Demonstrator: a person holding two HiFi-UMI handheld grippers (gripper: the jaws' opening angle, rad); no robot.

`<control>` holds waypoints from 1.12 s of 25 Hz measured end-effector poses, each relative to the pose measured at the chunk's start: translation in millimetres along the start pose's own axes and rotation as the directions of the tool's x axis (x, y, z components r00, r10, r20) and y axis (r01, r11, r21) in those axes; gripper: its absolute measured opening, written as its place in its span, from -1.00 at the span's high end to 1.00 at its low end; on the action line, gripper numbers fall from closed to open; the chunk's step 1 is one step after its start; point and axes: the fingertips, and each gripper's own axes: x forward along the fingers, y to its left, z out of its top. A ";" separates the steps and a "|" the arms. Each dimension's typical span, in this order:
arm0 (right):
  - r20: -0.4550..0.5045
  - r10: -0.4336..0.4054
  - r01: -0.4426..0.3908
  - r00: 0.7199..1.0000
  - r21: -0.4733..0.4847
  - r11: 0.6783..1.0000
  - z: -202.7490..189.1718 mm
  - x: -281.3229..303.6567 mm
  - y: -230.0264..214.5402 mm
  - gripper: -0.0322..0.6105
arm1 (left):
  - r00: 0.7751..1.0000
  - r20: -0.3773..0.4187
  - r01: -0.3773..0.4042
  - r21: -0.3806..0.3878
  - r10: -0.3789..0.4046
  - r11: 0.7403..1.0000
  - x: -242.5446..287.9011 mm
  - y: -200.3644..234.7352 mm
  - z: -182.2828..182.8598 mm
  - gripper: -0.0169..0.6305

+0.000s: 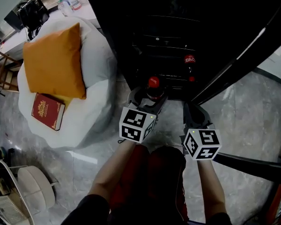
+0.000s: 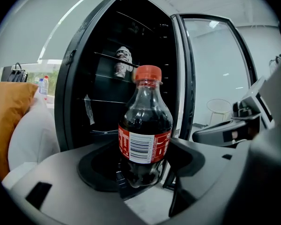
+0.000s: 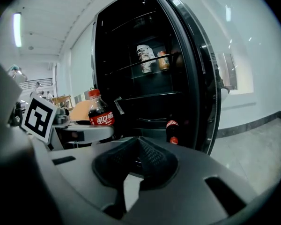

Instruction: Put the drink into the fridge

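Fridge (image 2: 113, 74): standing open straight ahead of the left gripper (image 1: 149, 96).
Left gripper: pinching the cola bottle (image 2: 145, 130) low on its body.
Right gripper (image 3: 138, 146): hanging alongside, jaws pressing together on nothing.
Cola bottle: riding upright between the left jaws, sitting just short of the fridge's opening.

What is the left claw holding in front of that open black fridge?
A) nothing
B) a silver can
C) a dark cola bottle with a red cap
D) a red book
C: the left gripper is clamped on the cola bottle.
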 end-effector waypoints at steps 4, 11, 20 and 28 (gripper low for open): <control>0.000 0.000 0.000 1.000 0.005 1.000 -13.3 9.8 -4.8 0.85 | 1.000 -0.004 0.010 0.005 -0.010 1.000 14.4 3.5 -13.9 -0.02; -0.018 -0.005 0.006 1.000 0.018 1.000 -34.2 28.7 -14.0 0.85 | 1.000 -0.017 0.025 -0.005 -0.025 1.000 43.0 8.6 -33.0 -0.02; -0.033 -0.002 0.003 0.999 0.014 1.000 -39.1 55.8 -23.7 0.85 | 1.000 -0.020 0.015 -0.014 -0.016 1.000 83.4 21.5 -37.6 -0.02; -0.041 -0.010 0.012 0.999 0.035 0.999 -41.7 70.6 -32.1 0.85 | 0.999 -0.041 0.014 0.015 -0.013 1.000 118.5 31.1 -33.1 -0.02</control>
